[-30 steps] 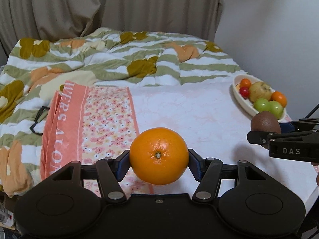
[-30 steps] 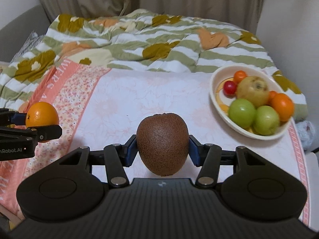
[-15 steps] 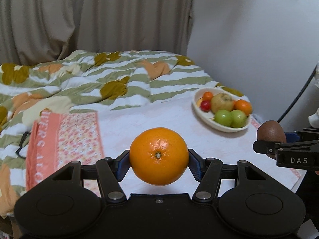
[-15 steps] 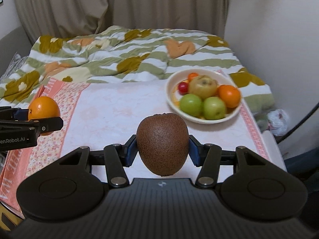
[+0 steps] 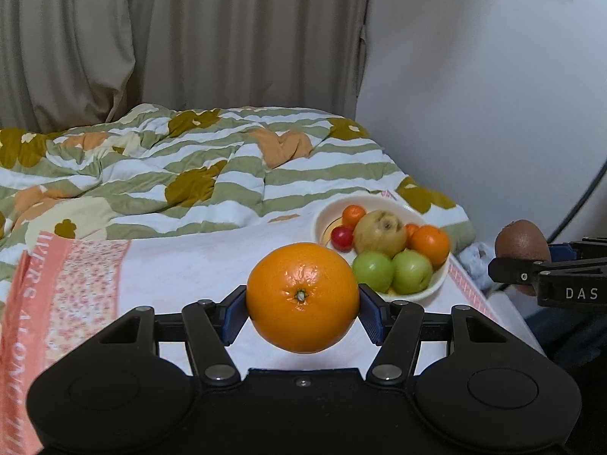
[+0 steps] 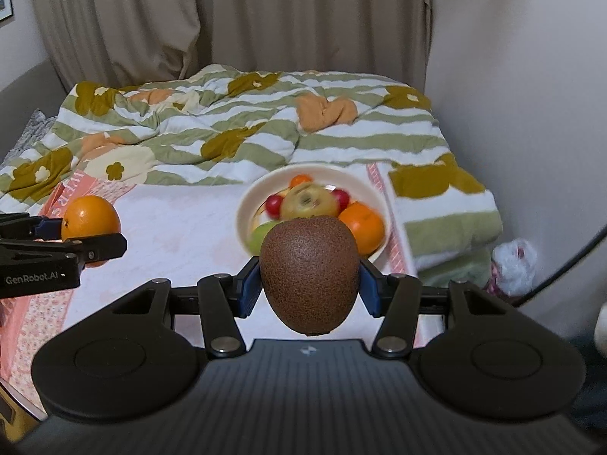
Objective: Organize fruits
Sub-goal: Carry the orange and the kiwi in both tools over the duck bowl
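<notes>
Left wrist view: the left tool [image 5: 302,299] is clamped on a large orange [image 5: 302,297], its blue pads [image 5: 235,313] pressing either side, stem end facing the camera. The fruit hangs in the air above the white cloth [image 5: 197,265] spread over the bed. Just beyond it sits a cream bowl [image 5: 322,223] holding two green apples [image 5: 392,271], a yellowish pear [image 5: 380,232], small oranges [image 5: 430,243] and a red cherry-like fruit [image 5: 342,237]. At the right edge the right tool [image 5: 531,265] comes in sideways, closed on a brown kiwi [image 5: 521,239] — it is held off past the edge of the bed. A striped flowered quilt [image 5: 170,167] lies bunched behind, with beige curtains [image 5: 189,38] above.

Right wrist view: the right tool [image 6: 310,292] grips the kiwi [image 6: 310,275] between its blue pads [image 6: 250,290], held in the air with the bowl [image 6: 242,212] directly behind it — the bowl's fruit is blurred. At the left, the left tool [image 6: 85,239] holds the orange [image 6: 90,214] above the cloth [image 6: 182,227], well apart from the bowl. A pink floral border [image 6: 22,314] edges the cloth on the left.
</notes>
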### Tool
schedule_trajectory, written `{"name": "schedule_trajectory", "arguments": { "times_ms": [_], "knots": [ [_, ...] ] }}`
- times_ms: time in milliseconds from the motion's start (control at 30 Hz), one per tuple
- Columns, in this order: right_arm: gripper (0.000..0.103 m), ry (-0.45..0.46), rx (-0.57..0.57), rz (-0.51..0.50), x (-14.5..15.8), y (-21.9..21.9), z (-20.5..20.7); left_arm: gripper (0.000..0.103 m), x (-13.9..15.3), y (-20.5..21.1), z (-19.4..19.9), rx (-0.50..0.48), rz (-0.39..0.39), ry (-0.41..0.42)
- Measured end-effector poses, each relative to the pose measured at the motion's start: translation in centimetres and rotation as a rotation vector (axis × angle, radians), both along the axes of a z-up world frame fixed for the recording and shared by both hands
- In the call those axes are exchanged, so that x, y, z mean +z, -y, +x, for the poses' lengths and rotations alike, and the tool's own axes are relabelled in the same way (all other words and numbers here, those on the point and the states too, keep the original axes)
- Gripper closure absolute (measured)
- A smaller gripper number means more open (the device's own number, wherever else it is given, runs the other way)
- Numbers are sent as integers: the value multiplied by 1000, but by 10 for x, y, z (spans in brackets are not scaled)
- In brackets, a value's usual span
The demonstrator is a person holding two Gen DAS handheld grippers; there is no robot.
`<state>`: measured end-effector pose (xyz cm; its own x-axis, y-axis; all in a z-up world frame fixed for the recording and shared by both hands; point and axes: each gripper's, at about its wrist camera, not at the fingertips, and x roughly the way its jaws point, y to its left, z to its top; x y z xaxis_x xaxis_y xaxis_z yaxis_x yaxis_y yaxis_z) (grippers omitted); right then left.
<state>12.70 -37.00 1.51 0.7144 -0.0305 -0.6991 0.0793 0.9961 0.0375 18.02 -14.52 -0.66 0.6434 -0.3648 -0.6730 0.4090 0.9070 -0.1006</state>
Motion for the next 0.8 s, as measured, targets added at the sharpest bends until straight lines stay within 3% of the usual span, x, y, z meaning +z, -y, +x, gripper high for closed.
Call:
{"name": "schedule_trajectory", "arguments": {
  "times_ms": [433, 800],
  "knots": [
    [35, 2, 133, -1, -5, 89, 75, 39, -15, 78, 45, 130, 17, -41],
    [35, -31, 130, 40, -27, 110, 129, 38, -49, 104, 109, 112, 80, -99]
  ]
}}
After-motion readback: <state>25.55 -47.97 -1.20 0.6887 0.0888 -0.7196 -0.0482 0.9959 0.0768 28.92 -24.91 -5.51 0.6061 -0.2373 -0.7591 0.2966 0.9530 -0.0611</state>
